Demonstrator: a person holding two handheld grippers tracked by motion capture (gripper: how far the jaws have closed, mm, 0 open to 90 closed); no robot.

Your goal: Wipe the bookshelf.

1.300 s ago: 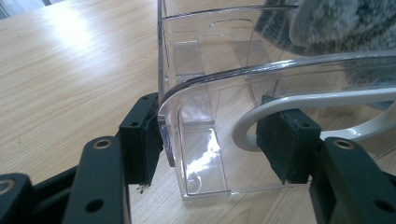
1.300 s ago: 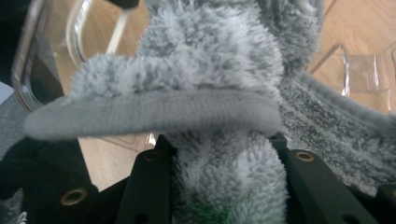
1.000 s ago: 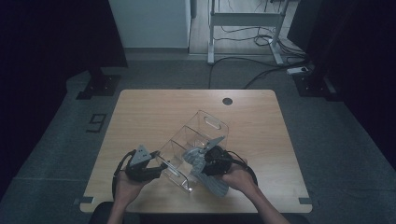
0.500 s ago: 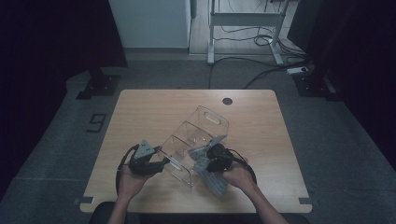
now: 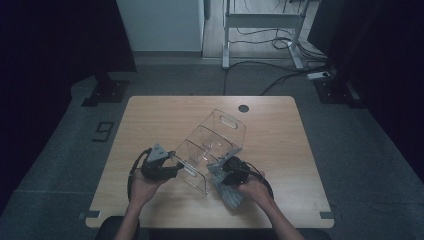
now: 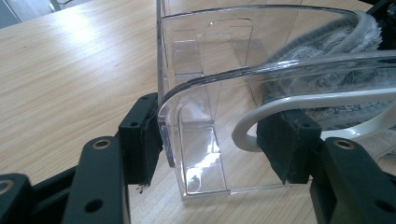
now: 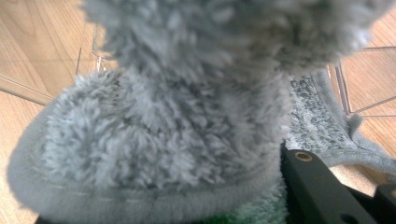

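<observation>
I clamped my left gripper (image 6: 210, 154) on the near wall of the clear organizer (image 5: 212, 145) to steady it on the worktop (image 5: 150, 115), while my right gripper (image 5: 231, 172), clenched on the grey cloth (image 7: 159, 130), wiped beside that wall.

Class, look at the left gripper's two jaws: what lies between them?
In the left gripper view, the left gripper has the clear bin's curved end wall between its jaws, one pad outside and one inside, next to a white hoop.
</observation>
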